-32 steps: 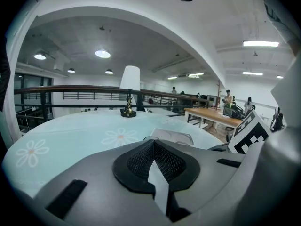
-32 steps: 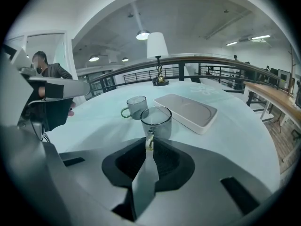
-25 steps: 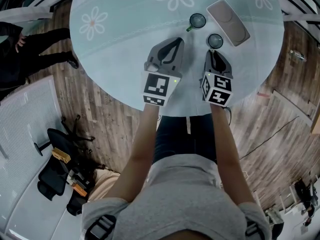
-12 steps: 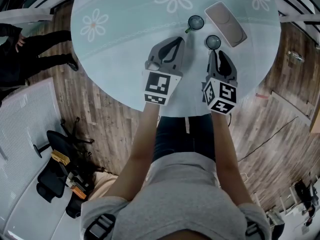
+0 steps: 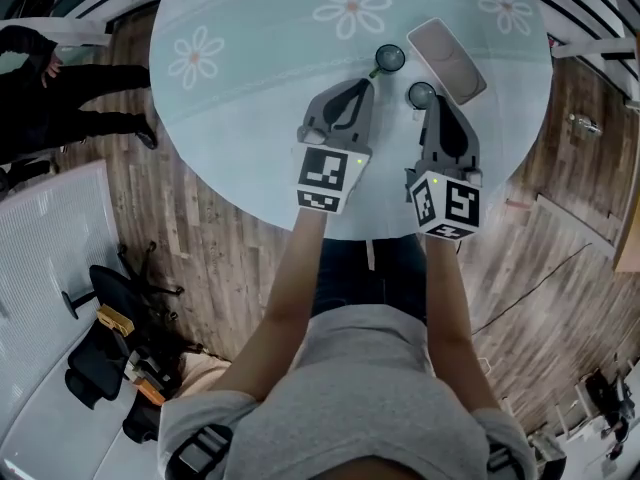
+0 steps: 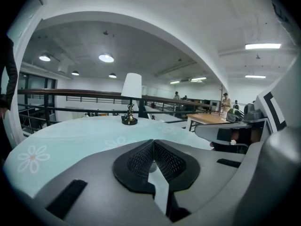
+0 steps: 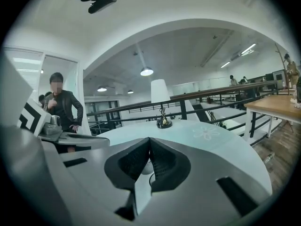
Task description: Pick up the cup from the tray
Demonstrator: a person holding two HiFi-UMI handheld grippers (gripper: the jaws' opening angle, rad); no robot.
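The tray (image 5: 447,60) is sitting on the far right of the round table (image 5: 250,98), with the other cup (image 5: 390,58) standing just to its left. The cup (image 5: 421,94) is sitting at the tips of the right gripper (image 5: 432,102), beside the tray's near corner. The left gripper (image 5: 361,82) is hanging alongside, to the left. A table lamp (image 6: 131,91) is standing on the table's far side. A person (image 5: 60,88) is standing off to the left.

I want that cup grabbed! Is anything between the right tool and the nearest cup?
Nothing visible. The nearest cup sits on the table just past the right tool's closed tip; the other cup stands farther off, beside the tray.
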